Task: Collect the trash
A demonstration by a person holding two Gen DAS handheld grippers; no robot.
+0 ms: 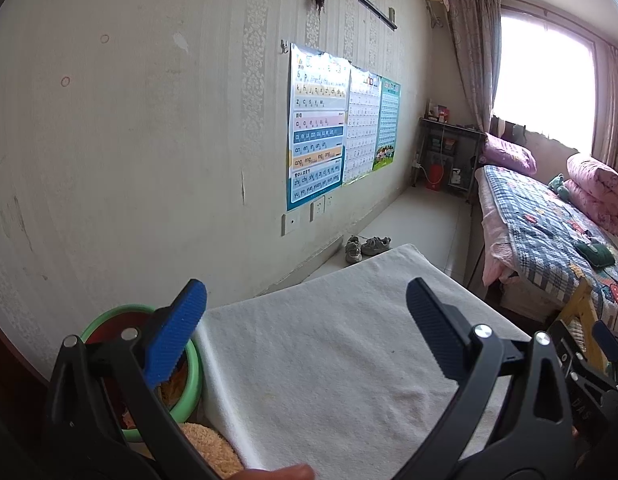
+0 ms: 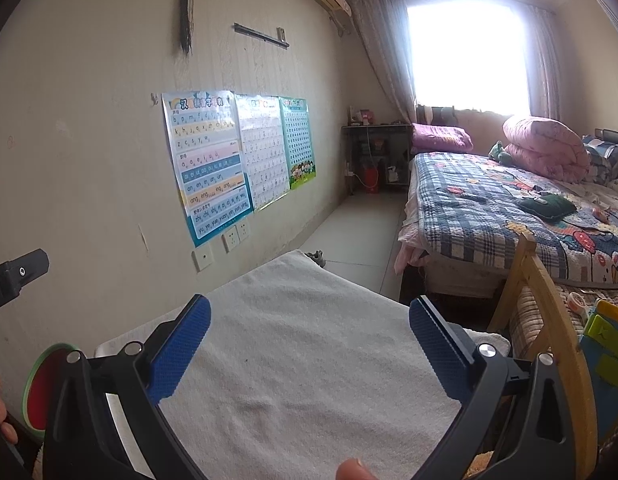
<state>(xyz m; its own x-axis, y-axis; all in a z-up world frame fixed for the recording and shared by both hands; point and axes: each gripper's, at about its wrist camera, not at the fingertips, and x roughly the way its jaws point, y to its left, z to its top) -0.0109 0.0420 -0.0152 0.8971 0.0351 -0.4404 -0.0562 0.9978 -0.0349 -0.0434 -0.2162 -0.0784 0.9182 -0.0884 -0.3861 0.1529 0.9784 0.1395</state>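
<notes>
Trash is not visible; the round green plastic bin [image 1: 195,376] sits near-left, beside the left gripper [image 1: 305,328], the nearer one; both it and the right gripper [image 2: 309,344] gape wide, empty.

Ahead of you: pale patterned wall [image 2: 89,120] with three study charts [image 2: 237,156]; sockets [image 2: 235,236] sit just below them. Tiled floor [image 2: 361,236] runs to a dark shelf unit [image 2: 375,152]. Quilted bed [image 2: 509,208] at right; curtained window [image 2: 467,52] glares white.
</notes>
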